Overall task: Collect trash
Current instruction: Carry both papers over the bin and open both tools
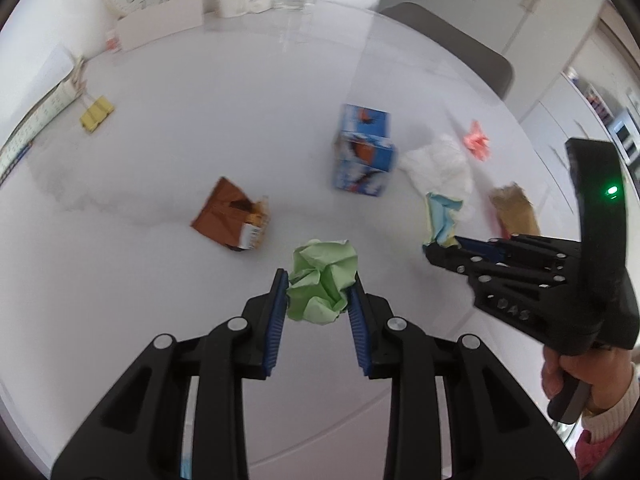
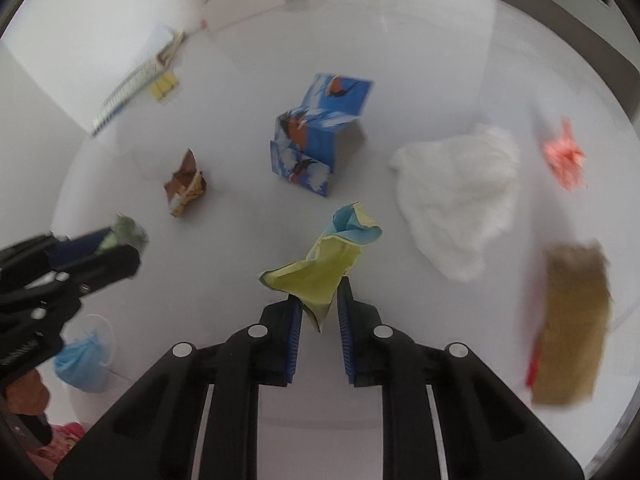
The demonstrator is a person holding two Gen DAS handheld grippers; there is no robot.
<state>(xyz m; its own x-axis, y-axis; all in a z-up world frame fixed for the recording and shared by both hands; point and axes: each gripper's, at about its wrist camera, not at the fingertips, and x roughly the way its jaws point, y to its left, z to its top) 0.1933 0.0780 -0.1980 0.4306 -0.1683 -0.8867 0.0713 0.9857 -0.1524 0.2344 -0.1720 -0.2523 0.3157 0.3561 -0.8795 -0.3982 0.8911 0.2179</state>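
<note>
A: Where is the green paper ball (image 1: 321, 282) now?

B: It sits between the blue pads of the left gripper (image 1: 320, 292), and both pads press on its sides. It seems to be just above the white table (image 1: 160, 184).

A: And the right gripper (image 2: 319, 308)?

B: Its jaws are nearly pressed together and pinch the lower tip of a crumpled yellow and blue paper (image 2: 332, 260). The rest of that paper stands out beyond the fingertips, toward the far side.

A: What trash lies on the table?

B: A blue printed box (image 2: 316, 140) is far from the right gripper, near the middle. A brown wrapper (image 2: 185, 184) is to the far left of it. On the right there is a white tissue wad (image 2: 460, 196), a crumpled pink paper (image 2: 564, 156) farther right, and a brown paper bag (image 2: 572, 328) on the near right, blurred.

A: Do the two grippers touch?

B: No, they are apart, side by side.
</note>
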